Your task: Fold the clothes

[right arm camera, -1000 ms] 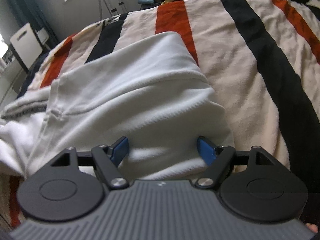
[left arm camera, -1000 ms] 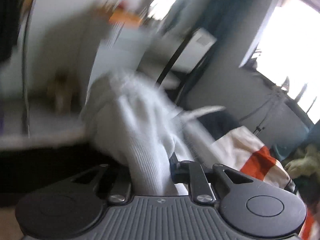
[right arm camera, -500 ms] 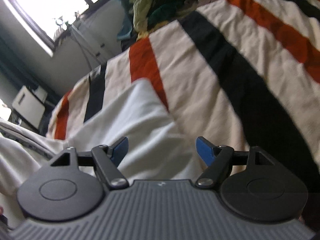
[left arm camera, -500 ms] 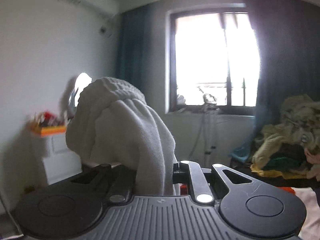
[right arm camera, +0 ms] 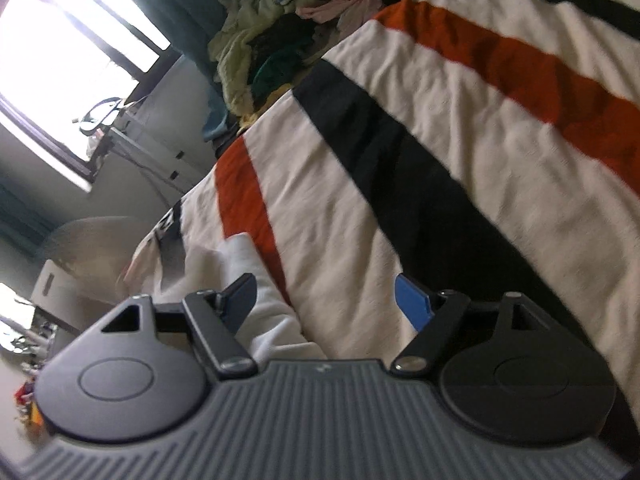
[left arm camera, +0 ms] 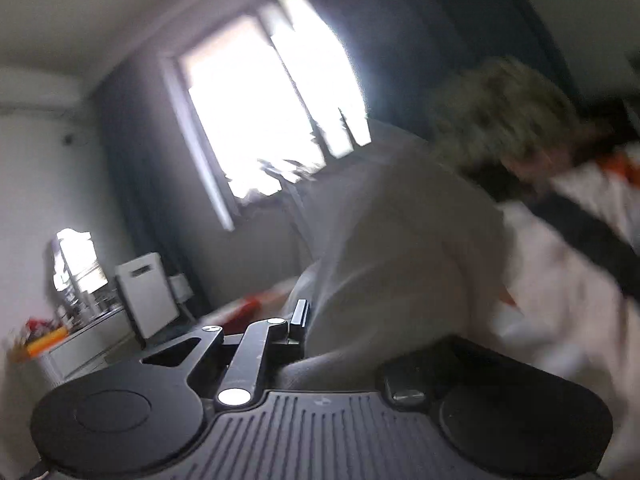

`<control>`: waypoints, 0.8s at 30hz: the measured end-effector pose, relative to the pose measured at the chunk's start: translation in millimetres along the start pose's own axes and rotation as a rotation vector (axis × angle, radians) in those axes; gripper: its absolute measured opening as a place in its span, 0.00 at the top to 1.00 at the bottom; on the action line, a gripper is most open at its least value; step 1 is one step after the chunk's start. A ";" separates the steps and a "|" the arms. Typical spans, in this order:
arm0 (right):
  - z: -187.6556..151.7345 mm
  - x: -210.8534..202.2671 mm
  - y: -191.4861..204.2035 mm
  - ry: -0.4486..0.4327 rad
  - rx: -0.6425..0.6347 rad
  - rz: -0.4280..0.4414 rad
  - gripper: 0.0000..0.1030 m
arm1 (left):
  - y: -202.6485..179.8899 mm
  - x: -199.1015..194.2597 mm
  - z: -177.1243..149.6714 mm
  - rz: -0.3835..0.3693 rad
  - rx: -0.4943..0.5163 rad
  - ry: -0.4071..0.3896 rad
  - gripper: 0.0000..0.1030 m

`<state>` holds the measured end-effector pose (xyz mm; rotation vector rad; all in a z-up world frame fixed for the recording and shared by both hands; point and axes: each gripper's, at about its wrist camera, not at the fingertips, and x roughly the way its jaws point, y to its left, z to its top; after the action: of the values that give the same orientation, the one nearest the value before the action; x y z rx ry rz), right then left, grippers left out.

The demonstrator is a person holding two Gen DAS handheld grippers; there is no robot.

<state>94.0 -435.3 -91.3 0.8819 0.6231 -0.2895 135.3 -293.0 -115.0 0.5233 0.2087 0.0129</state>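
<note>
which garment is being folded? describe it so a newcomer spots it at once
Start from the bed with the striped blanket in cream, orange and black. At its near end lies a plain white garment, one part pinched in the left tongs. Unlike the yellow-green clothes pile by the window, it is white, unpatterned and apart.

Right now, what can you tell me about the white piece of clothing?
The white garment looks like soft knit fabric. The left gripper is shut on it, so it bulges up in a blurred mound before the window. Another part lies rumpled on the striped blanket, beside the open right gripper.
</note>
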 end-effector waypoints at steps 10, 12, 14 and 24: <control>-9.1 5.5 1.9 0.107 0.077 0.235 0.24 | 51.0 -12.1 -30.2 -0.200 0.033 0.005 0.30; -16.5 9.6 6.8 0.162 0.085 0.299 0.24 | 73.1 -28.4 -40.6 -0.229 0.032 -0.018 0.20; -25.3 13.2 12.9 0.213 0.086 0.344 0.24 | 92.7 -41.2 -49.0 -0.272 0.042 -0.026 0.20; -62.6 44.6 38.7 0.381 0.135 0.442 0.25 | 182.7 -66.7 -95.6 -0.129 0.062 0.087 0.06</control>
<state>123.5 -361.4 -124.1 1.1906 0.7435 0.2446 58.3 -91.8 -92.1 0.5713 0.3287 -0.0963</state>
